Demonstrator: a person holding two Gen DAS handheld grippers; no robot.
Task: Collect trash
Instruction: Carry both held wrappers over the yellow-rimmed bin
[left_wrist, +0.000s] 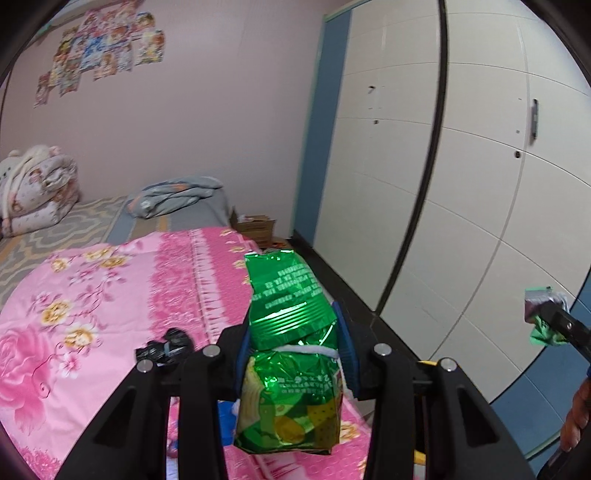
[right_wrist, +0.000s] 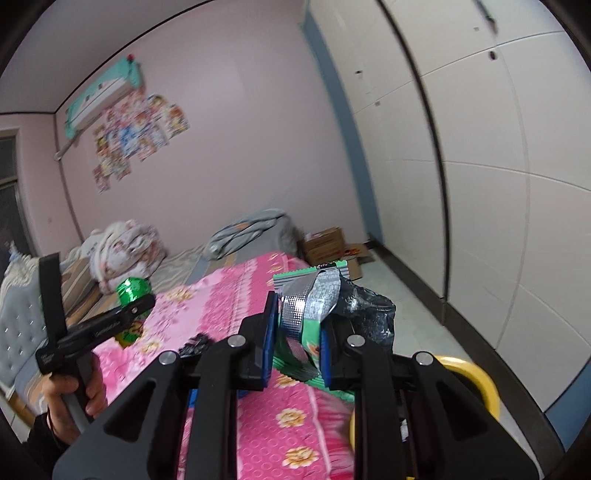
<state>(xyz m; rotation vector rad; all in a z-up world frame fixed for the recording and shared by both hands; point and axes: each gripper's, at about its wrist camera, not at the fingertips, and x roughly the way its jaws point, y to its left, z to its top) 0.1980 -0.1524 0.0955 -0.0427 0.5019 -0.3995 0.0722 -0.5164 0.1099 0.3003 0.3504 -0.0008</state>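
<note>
My left gripper (left_wrist: 293, 332) is shut on a shiny green snack bag (left_wrist: 290, 354), which hangs folded between the blue pads above the pink floral bedspread (left_wrist: 92, 317). In the right wrist view the same green bag (right_wrist: 132, 290) shows at the left, held by a hand (right_wrist: 75, 395). My right gripper (right_wrist: 297, 325) is shut on a crumpled green-and-silver wrapper (right_wrist: 308, 299) with dark foil (right_wrist: 364, 310) bunched at its right. That wrapper (left_wrist: 543, 314) also appears at the right edge of the left wrist view. A small black crumpled scrap (left_wrist: 166, 347) lies on the bedspread.
A yellow bin rim (right_wrist: 476, 380) sits low at the right, beside the bed. White wardrobe doors (left_wrist: 461, 166) line the right side over a dark floor strip. Folded quilts (left_wrist: 33, 192) and a grey blanket (left_wrist: 177, 195) lie at the bed's far end, cardboard boxes (right_wrist: 328, 243) behind.
</note>
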